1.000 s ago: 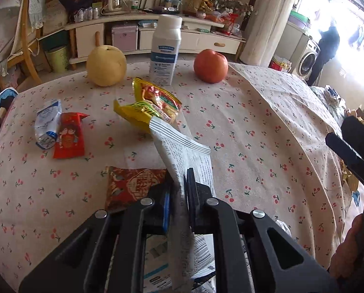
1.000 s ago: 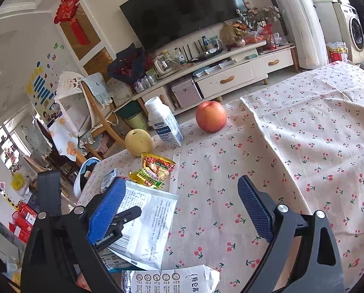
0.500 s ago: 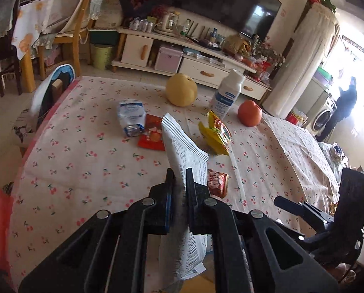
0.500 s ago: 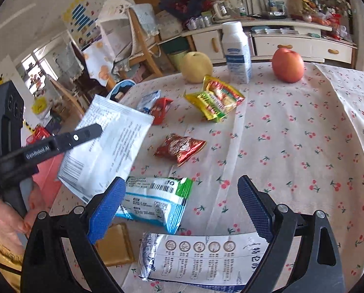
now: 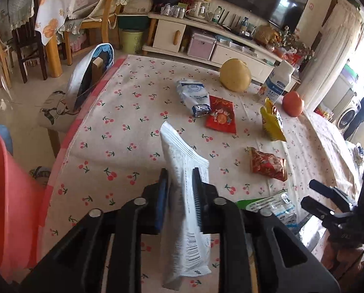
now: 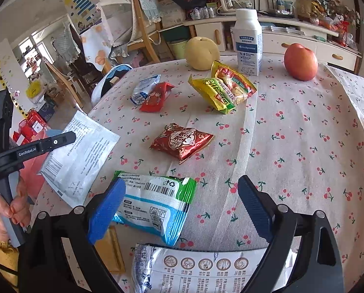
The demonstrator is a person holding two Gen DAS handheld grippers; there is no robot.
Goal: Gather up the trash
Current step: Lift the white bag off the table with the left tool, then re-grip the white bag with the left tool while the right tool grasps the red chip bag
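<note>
My left gripper hangs over the left part of the cherry-print table, beside a pink bin. Its jaws are opening, and a white printed wrapper stands loose between the pads. The right wrist view shows that wrapper hanging off the table's left edge. My right gripper is open, low over a blue, green and white packet. A silver printed packet lies just below it.
On the table lie a red snack bag, a yellow snack bag, a red packet and a white-blue packet. A pear, a milk bottle and an apple stand at the far edge.
My left gripper carried the white wrapper left toward the table's edge and the pink bin, and its jaws have parted. My right gripper dropped lower over the blue-green packet.
</note>
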